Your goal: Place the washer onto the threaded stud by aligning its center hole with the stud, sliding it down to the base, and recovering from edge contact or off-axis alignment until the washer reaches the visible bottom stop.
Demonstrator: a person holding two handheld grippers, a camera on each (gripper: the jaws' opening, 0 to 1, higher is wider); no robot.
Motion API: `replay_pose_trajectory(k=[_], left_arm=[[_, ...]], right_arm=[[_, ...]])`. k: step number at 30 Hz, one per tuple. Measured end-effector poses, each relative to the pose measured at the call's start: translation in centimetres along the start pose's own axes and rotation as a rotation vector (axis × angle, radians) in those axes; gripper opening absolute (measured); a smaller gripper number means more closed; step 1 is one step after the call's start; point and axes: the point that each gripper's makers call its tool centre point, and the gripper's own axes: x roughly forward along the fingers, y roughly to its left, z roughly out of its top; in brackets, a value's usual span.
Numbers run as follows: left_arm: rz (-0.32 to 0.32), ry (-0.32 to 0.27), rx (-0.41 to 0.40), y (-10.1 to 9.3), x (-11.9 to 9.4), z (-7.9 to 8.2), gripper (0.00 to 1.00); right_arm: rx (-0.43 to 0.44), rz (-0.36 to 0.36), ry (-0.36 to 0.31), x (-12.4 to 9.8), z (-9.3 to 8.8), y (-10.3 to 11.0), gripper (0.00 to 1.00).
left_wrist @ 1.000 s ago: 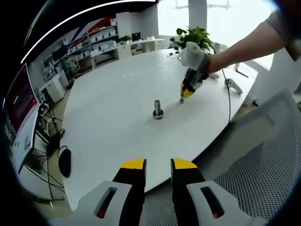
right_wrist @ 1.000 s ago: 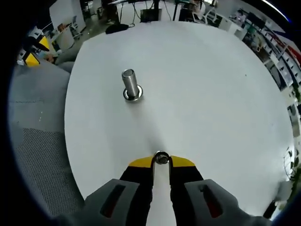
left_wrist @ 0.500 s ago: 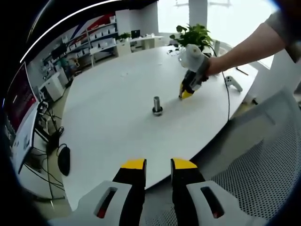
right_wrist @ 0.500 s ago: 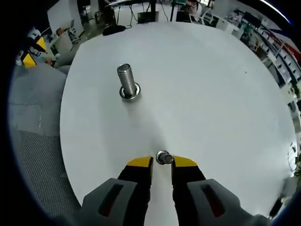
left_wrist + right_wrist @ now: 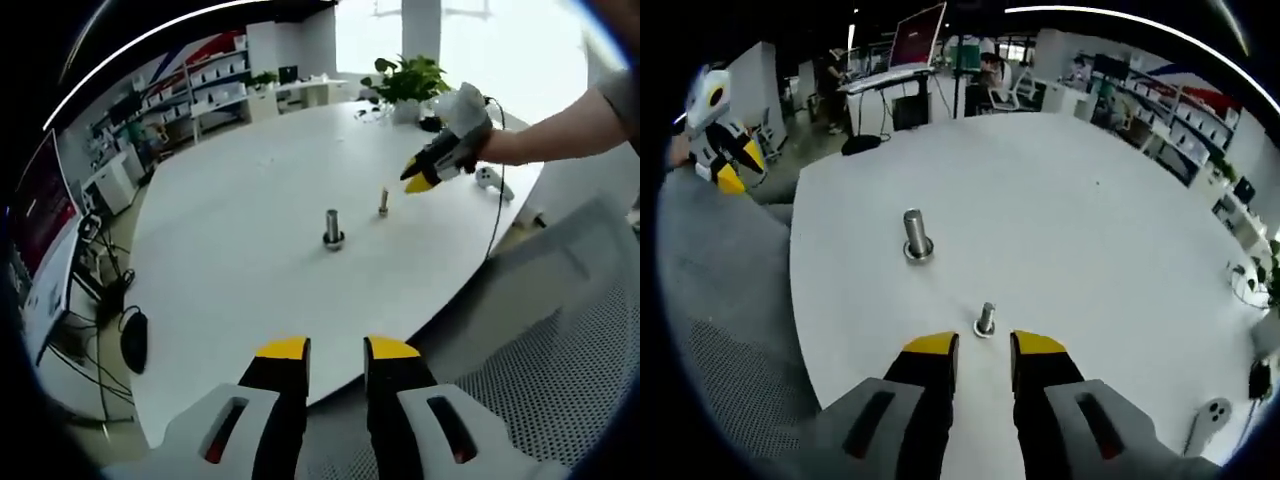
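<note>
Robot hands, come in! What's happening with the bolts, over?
Both grippers open, empty: left gripper back off the white table, right gripper above it. Small bolt upright beside large stud. Nothing between them.

You are working in an open-plan office. Your large white bench [image 5: 230,230] is a round meeting table with a grey mesh chair [image 5: 560,350] pulled up beside it. White shelving [image 5: 210,85] stacked with boxes lines the far wall, a potted plant [image 5: 408,78] stands by the bright window, and monitors [image 5: 918,35] sit on desks where people are seated.
</note>
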Motion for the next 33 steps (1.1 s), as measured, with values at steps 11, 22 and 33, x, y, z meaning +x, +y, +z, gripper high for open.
replay_pose_trajectory(k=[11,22,33], left_arm=[[0.006,-0.125,0.002,0.0,-1.1,2.0,0.2],[-0.003,-0.273,-0.034,0.3,-2.7,4.1,0.2],[-0.031,-0.308,-0.027,-0.3,-2.9,4.6,0.21]], right_arm=[[0.203,0.004,-0.205,-9.5,3.5,7.4,0.25],[0.199,-0.171,-0.234,-13.6,3.5,9.2,0.33],[0.135,-0.291,-0.215,-14.4,1.4,8.3,0.33]])
